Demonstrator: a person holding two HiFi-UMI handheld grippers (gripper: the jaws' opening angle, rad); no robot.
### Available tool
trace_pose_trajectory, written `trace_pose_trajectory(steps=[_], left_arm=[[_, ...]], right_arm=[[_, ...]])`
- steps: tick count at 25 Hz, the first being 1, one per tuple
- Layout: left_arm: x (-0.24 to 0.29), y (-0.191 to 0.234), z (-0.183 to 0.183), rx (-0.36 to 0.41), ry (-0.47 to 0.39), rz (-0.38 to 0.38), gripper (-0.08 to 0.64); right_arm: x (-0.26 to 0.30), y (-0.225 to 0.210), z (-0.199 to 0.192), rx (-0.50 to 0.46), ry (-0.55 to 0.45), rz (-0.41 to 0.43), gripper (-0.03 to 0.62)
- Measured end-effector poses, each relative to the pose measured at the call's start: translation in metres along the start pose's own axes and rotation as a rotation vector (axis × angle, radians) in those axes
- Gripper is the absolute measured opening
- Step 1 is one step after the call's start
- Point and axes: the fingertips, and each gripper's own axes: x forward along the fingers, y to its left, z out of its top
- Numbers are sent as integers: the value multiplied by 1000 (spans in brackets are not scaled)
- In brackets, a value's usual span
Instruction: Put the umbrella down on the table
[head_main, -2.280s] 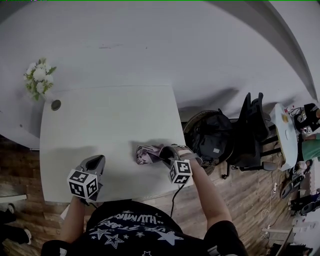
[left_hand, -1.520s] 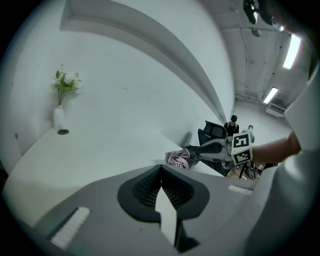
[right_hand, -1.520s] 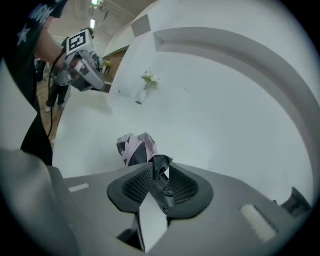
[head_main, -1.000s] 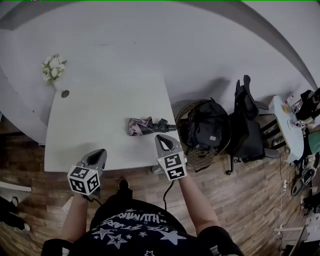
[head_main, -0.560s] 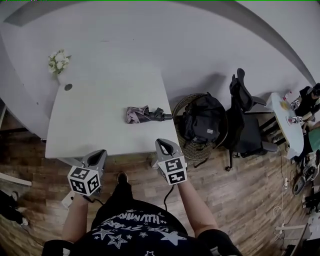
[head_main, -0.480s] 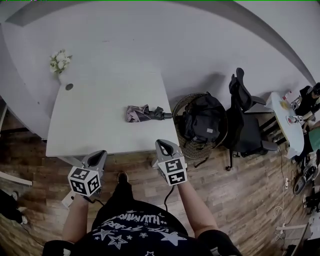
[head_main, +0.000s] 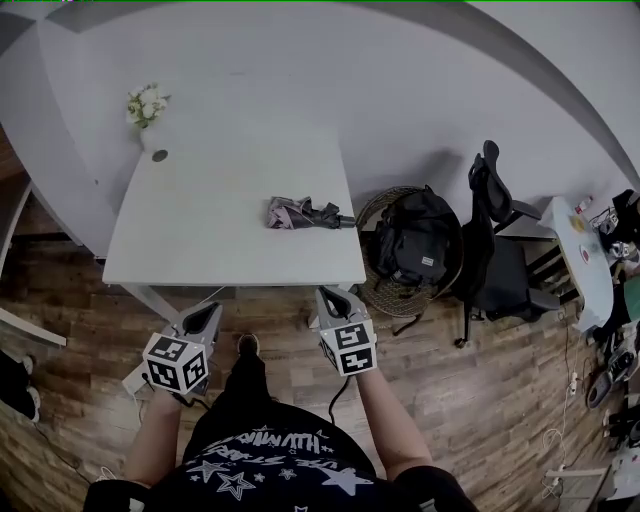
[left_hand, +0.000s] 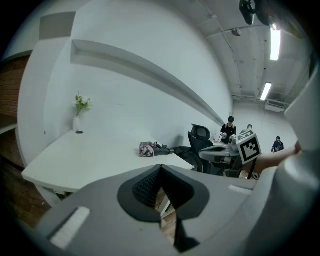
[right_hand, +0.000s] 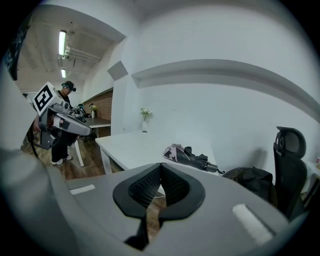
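Looking from the body outward: both grippers hung over the wood floor (head_main: 280, 330), just short of the bench's (head_main: 190, 240) near edge. The left gripper (head_main: 207, 312) had its fingers (left_hand: 145, 187) pressed together with nothing between them. Same deal for the right gripper (head_main: 334, 298): fingers (right_hand: 147, 186) closed flat, empty.

Past that edge, the umbrella (head_main: 303, 213) lay folded on the bench, well apart from both grippers, in the far right part of the top. Its long axis ran side to side across the bench, bunched fabric to the left and the handle end pointing at the right edge.

It sat ahead and a bit left of the right gripper, which was clearly the nearer one. The left would've had to cross over. Looked to me like the job was done, umbrella down and nobody holding it.
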Motion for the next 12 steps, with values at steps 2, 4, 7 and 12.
trace_pose_trajectory(steps=[2,4,7,12], left_arm=[[-7,0,-6,-6,8,15,3],[-12,0,-11,-11,14,28,5],[-18,-1,-16,-12,18,44,3],[-18,-5,-18,-2,5,66,3]], right_arm=[[-2,7,-3,1,3,11,15],[-5,12,-9,3,15,18,15],[-8,18,-15,16,19,25,15],[-11,27,-17,38,-28,73,15]])
